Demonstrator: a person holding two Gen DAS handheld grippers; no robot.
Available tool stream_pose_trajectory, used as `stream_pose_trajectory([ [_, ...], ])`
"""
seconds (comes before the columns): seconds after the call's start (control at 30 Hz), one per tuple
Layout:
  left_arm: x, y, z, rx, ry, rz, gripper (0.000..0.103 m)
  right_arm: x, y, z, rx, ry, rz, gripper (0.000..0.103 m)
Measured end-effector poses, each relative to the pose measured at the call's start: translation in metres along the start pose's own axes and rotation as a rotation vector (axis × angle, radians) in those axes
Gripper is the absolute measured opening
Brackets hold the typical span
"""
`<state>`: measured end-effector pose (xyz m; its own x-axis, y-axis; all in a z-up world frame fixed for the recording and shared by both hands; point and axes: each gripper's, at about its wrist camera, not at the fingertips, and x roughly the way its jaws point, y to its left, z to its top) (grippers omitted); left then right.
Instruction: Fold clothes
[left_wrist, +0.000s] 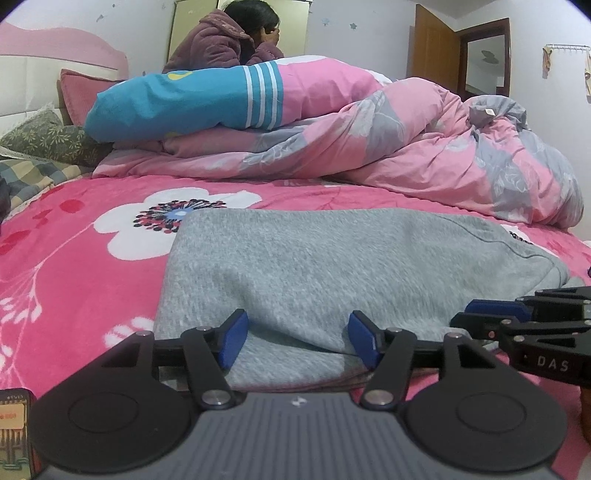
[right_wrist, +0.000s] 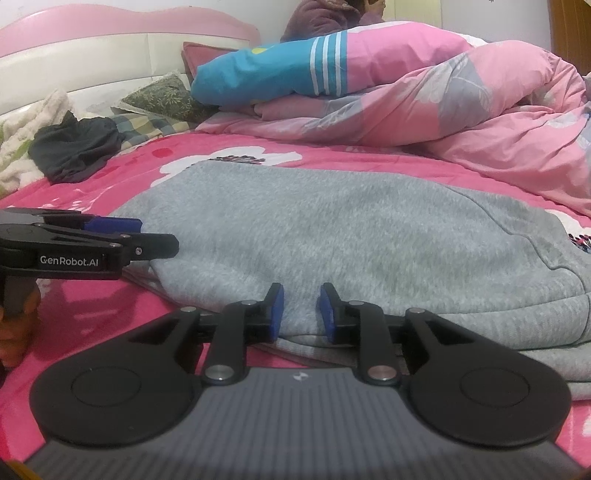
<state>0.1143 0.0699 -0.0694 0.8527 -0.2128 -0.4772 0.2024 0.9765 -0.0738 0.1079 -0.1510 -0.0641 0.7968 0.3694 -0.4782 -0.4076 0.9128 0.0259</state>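
We are holding the left gripper (left_wrist: 299, 338) with its jaws standing wide over the near edge of the grey garment (left_wrist: 314, 266), pads clear of the cloth, so nothing is gripped there. We are keeping the right gripper (right_wrist: 298, 314) narrow, a small ridge of the same hem rising between its pads; whether they are actually pinching it we cannot tell. Both are sitting low and side by side along the near hem, likely to work that edge together. The garment is lying folded and flat on the pink floral bedspread (left_wrist: 74, 258), with bunched quilts (left_wrist: 406, 147) heaped beyond its far edge.
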Motion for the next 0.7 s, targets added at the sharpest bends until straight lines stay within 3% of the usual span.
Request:
stream_pose_trajectory([
  [0.5,0.000,-0.001,0.000,0.007,0.003,0.002,0.063,-0.001,0.001,0.000,-0.002,-0.001,-0.008,0.022],
  [0.6,0.000,-0.001,0.000,0.006,0.003,0.000,0.064,-0.004,0.004,0.001,-0.016,0.000,-0.032,0.028],
  [0.67,0.000,0.000,0.000,0.006,0.003,0.000,0.064,-0.011,0.003,0.002,-0.007,0.002,-0.049,0.035],
  [0.7,0.000,0.000,0.000,0.005,0.004,0.000,0.064,-0.015,0.001,0.002,0.006,0.003,-0.056,0.044],
])
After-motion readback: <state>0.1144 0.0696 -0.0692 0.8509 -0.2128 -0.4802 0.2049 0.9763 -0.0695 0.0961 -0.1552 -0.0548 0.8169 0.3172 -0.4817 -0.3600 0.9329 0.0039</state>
